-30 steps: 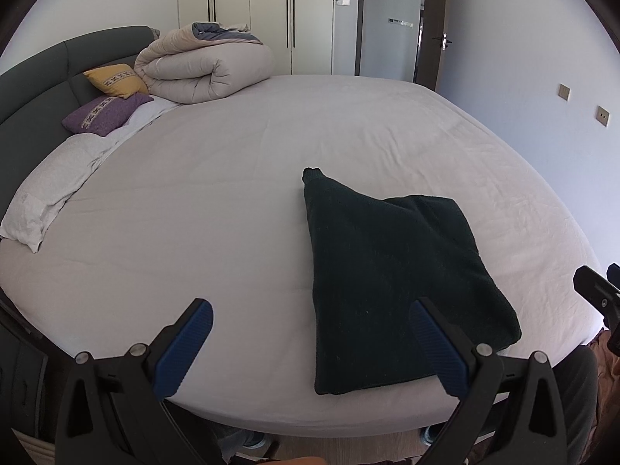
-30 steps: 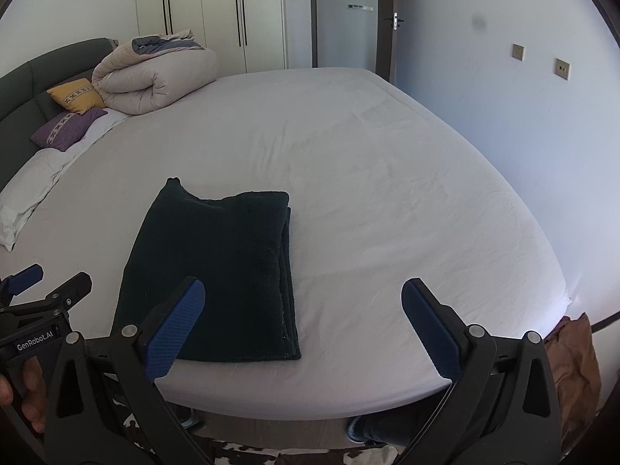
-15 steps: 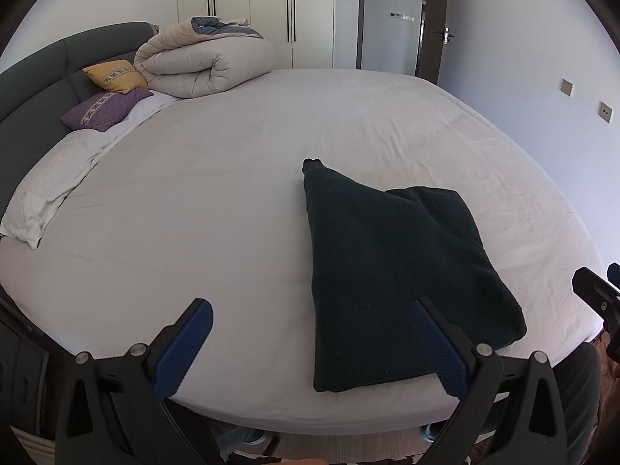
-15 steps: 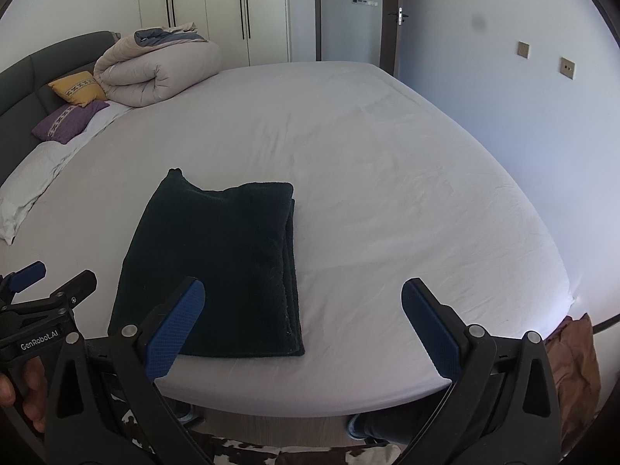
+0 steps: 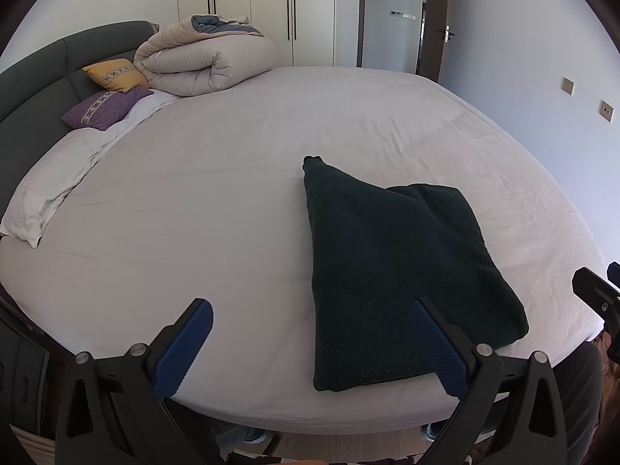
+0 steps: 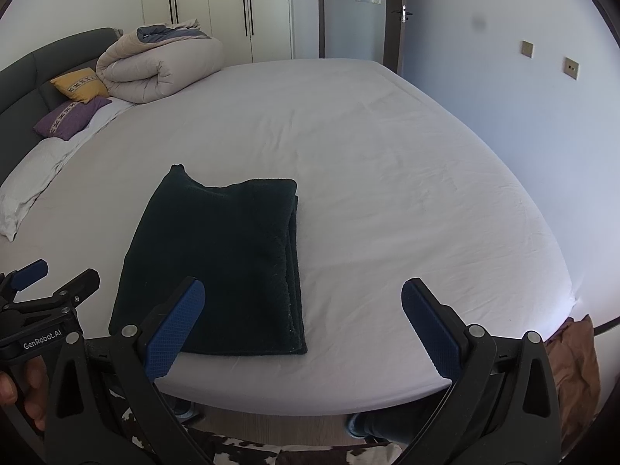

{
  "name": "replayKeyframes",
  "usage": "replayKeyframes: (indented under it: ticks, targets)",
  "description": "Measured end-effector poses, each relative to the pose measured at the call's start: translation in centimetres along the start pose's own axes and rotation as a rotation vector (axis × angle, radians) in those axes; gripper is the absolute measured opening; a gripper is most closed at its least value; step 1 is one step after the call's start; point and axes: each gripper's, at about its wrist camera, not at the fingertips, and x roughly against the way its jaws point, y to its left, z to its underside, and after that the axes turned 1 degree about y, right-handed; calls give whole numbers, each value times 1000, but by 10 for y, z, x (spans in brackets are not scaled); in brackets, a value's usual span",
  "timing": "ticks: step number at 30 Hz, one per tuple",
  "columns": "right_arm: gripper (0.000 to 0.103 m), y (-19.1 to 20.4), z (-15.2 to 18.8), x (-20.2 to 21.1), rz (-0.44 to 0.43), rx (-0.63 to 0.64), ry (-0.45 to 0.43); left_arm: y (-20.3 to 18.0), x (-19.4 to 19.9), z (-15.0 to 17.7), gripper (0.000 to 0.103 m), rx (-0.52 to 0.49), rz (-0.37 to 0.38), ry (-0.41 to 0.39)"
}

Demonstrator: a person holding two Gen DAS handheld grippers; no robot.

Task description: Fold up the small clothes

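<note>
White sheeting covers the bed, and at its near edge both the left tool and the right tool hang with fingers spread wide, pinching nothing. Just beyond them on the bed lies the folded dark green garment, flat and close to that near edge. Far behind the garment, a rolled beige duvet sits by the yellow pillow and purple pillow.

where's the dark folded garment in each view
Left wrist: garment lies right of centre on the bed, near its front edge.
Right wrist: garment lies left of centre, near the front edge.
Shared landmark: the rolled duvet, upper left in both.
</note>
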Motion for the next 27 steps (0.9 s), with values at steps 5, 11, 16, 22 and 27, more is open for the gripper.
replayKeyframes:
  ticks: [5, 11, 16, 22, 27]
  targets:
    - [103, 2, -1, -1, -2, -1, 3, 0, -1, 1, 103, -1, -3, 0]
    - [103, 5, -1, -3, -4, 1, 7, -1, -2, 1, 103, -1, -3, 3]
    - [103, 7, -1, -6, -5, 1, 11, -1, -3, 2, 103, 1, -3, 5]
    - [103, 8, -1, -7, -5, 0, 13, -1, -3, 2, 103, 1, -5, 6]
    - [103, 8, -1, -9, -7, 0, 16, 1, -4, 3, 103, 0, -4, 8]
